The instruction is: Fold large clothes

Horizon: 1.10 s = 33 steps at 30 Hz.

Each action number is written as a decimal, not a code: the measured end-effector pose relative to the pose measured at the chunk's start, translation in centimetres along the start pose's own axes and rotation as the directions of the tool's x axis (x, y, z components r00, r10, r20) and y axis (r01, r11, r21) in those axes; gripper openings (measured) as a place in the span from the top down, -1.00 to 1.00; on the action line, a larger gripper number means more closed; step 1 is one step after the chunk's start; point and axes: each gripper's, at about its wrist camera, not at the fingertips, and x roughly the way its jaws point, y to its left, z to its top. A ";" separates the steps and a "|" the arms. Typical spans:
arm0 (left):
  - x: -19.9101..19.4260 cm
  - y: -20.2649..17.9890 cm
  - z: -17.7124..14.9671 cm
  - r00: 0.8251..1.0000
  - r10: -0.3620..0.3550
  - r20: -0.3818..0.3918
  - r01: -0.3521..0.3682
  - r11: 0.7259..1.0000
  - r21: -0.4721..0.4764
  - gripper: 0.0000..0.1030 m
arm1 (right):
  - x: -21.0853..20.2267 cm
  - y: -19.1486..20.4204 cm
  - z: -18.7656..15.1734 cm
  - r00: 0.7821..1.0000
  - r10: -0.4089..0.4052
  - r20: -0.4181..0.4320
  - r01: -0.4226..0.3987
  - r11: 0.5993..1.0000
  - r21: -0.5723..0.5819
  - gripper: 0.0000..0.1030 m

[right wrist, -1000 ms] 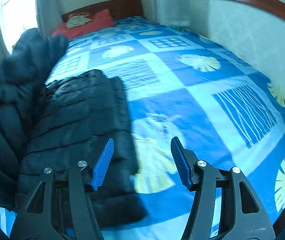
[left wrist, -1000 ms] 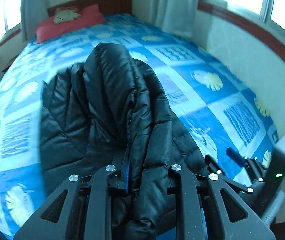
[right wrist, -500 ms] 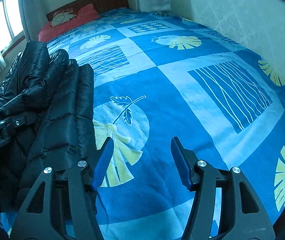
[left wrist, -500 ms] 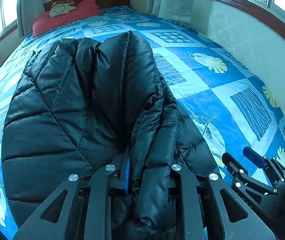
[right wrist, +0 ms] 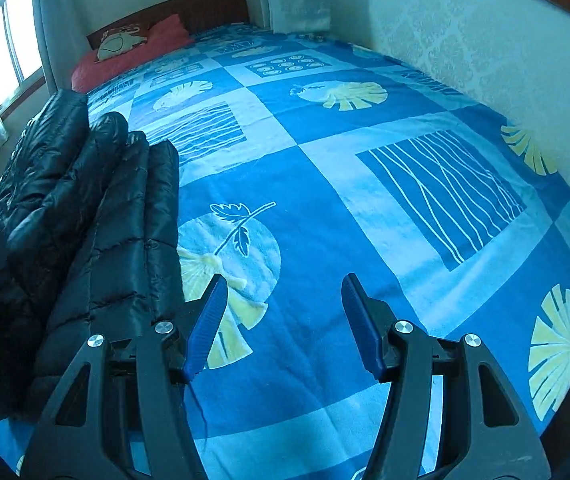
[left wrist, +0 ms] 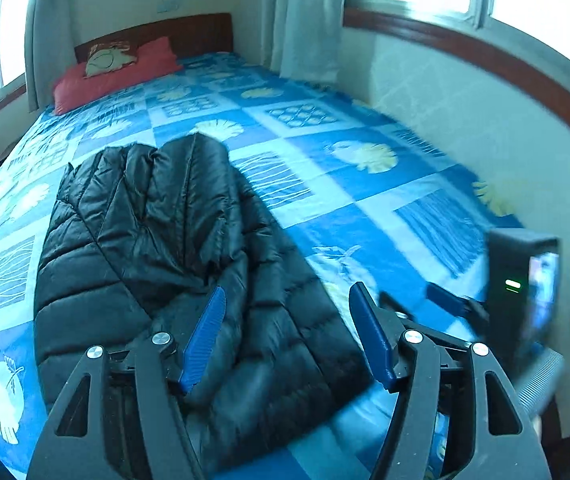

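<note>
Two grippers hovered over the bed. Nearest, the left gripper [left wrist: 287, 334] had its jaws opening, the blue pads clear of the black quilted puffer jacket [left wrist: 157, 248] beneath them. That jacket lay folded lengthwise on the blue patterned bedspread [left wrist: 365, 200], glossy, its layers bunched into ridges. Right gripper [right wrist: 283, 326] stood with its jaws apart and empty above bare bedspread, the jacket just to its left. Farthest, a red pillow [left wrist: 113, 78] lay against the wooden headboard [left wrist: 189, 32].
</note>
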 end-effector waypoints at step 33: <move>-8.1 13.7 -4.9 0.984 0.157 0.085 -0.132 0.960 -0.247 -0.24 | -7.3 9.1 3.3 0.989 0.080 0.128 -0.061 0.987 -0.146 -0.22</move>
